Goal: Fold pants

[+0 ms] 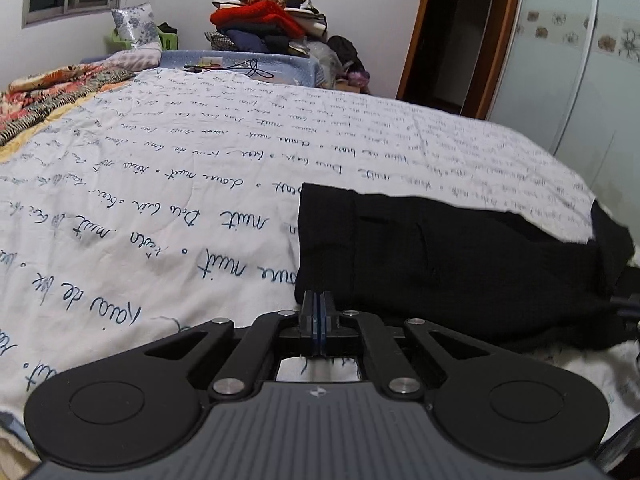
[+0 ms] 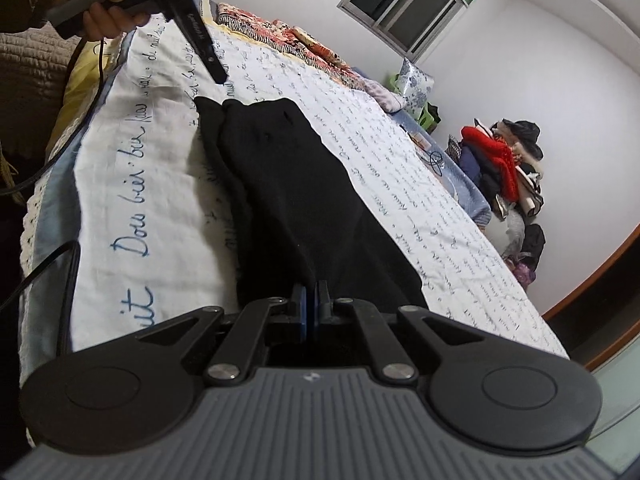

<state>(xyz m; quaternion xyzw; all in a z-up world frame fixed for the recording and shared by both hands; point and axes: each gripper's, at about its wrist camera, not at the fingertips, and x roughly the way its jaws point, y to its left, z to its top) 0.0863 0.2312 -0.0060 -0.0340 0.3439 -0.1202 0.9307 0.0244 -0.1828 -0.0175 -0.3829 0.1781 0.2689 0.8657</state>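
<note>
Black pants (image 1: 440, 256) lie on a white bedspread (image 1: 180, 184) with blue handwriting, near the bed's front edge. In the left wrist view my left gripper (image 1: 319, 300) is shut, its fingertips at the pants' near left corner; nothing visible is caught between them. In the right wrist view the pants (image 2: 304, 184) stretch away from the camera along the bed. My right gripper (image 2: 310, 292) is shut on the near end of the pants. The left gripper (image 2: 218, 74) also shows there, hand-held, its tip just past the pants' far end.
A pile of clothes (image 1: 268, 20) stands beyond the bed's far end, by a dark doorway (image 1: 452, 36). A patterned quilt (image 1: 44, 92) lies at the bed's left. A pillow (image 1: 134, 26), a wardrobe (image 1: 580, 60) and a black cable (image 2: 60, 264) are also around.
</note>
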